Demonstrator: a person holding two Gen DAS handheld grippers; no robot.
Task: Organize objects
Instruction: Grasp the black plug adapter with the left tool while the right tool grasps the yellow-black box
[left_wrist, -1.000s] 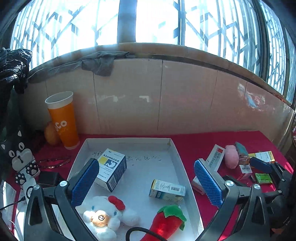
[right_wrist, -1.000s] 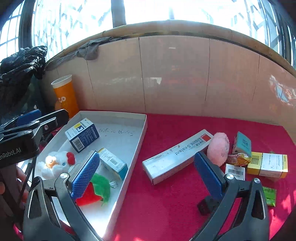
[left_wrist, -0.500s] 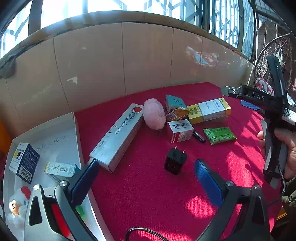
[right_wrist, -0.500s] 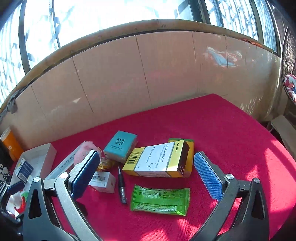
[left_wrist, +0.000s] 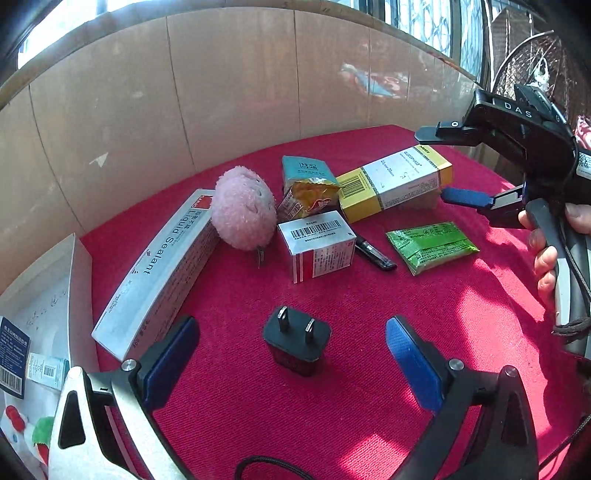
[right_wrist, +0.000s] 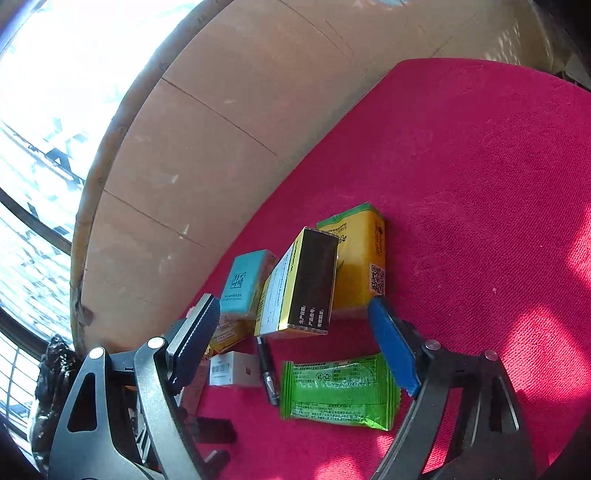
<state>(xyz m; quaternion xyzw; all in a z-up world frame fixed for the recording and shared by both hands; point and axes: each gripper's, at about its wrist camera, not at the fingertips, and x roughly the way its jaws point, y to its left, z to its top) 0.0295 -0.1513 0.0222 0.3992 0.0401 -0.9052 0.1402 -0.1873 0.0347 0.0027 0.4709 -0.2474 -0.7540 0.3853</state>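
My left gripper (left_wrist: 291, 350) is open and empty, its jaws on either side of a black plug adapter (left_wrist: 296, 345) on the red cloth. Beyond lie a long sealant box (left_wrist: 162, 273), a pink plush ball (left_wrist: 243, 212), a small white barcode box (left_wrist: 319, 245), a black pen (left_wrist: 375, 251) and a green packet (left_wrist: 430, 245). My right gripper (right_wrist: 295, 339) is open and tilted, its jaws straddling the end of the yellow-and-white box (right_wrist: 299, 288), which also shows in the left wrist view (left_wrist: 395, 182). The right gripper appears in the left wrist view (left_wrist: 443, 162).
A white tray (left_wrist: 79, 269) with boxes and plush toys sits at the left edge. A teal box (right_wrist: 242, 284), a snack packet (left_wrist: 310, 197) and a yellow-green box (right_wrist: 358, 266) crowd the yellow box. A tiled wall (left_wrist: 221, 92) backs the table.
My left gripper swung from the tray to the cloth and came down around the plug adapter. My right gripper tilted and closed in on the yellow-and-white box.
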